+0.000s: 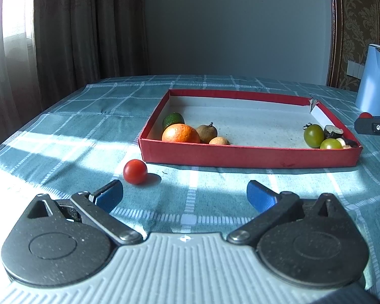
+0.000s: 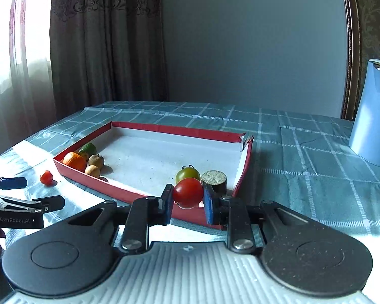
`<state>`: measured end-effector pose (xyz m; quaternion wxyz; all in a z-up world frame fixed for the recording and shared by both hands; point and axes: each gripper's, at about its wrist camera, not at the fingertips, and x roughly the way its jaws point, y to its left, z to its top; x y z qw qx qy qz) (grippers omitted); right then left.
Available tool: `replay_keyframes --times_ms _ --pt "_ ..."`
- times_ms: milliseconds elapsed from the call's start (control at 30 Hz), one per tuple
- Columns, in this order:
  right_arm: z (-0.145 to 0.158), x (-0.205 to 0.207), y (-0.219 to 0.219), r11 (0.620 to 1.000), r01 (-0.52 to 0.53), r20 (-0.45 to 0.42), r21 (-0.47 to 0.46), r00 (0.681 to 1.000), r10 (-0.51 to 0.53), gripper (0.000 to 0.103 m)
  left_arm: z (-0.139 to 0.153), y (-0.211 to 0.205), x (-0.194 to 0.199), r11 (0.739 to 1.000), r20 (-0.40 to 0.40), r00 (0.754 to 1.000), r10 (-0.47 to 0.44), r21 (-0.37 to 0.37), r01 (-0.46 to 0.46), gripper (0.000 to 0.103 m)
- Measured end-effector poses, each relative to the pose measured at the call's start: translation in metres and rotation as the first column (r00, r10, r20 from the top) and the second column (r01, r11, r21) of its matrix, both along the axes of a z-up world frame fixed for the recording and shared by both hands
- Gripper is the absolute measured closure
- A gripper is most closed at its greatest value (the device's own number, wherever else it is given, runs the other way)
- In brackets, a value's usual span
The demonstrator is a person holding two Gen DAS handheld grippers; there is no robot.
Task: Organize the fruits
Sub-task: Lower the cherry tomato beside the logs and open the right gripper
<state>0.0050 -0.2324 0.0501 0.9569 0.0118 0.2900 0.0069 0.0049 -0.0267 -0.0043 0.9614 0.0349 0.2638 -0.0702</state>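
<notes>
A shallow red box (image 1: 250, 155) (image 2: 149, 126) lies on the checked tablecloth. Its left corner holds an orange (image 1: 181, 133) (image 2: 75, 161), a green fruit (image 1: 173, 119), and two brown fruits (image 1: 207, 132). Its right corner holds green tomatoes (image 1: 313, 134) (image 2: 187, 174) and a dark round piece (image 2: 214, 179). A red cherry tomato (image 1: 135, 171) (image 2: 46, 177) lies on the cloth left of the box. My left gripper (image 1: 185, 197) (image 2: 33, 192) is open, just short of it. My right gripper (image 2: 187, 202) is shut on a red tomato (image 2: 188, 193) above the box's near right edge.
A tall blue jug (image 1: 375, 81) (image 2: 373, 114) stands on the table to the right of the box. Curtains and a window are at the left, a grey wall behind. The table edge runs along the left.
</notes>
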Motion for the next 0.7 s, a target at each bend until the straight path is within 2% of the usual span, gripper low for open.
replay_keyframes --times_ms 333,500,700 --pt "-0.018 0.046 0.011 0.994 -0.01 -0.051 -0.107 0.999 0.005 0.079 0.0 0.001 0.0 1.0 -0.005 1.0 0.001 -0.006 -0.001 0.0" --pt "-0.029 0.054 0.004 0.996 0.008 -0.068 -0.09 0.998 -0.014 0.079 -0.001 0.001 0.0 1.0 -0.004 1.0 0.004 -0.006 -0.004 0.0" --pt "-0.034 0.056 0.003 0.996 0.019 -0.047 -0.084 0.999 -0.023 0.079 -0.001 0.001 0.001 1.0 -0.006 1.0 0.004 0.0 -0.004 0.0"
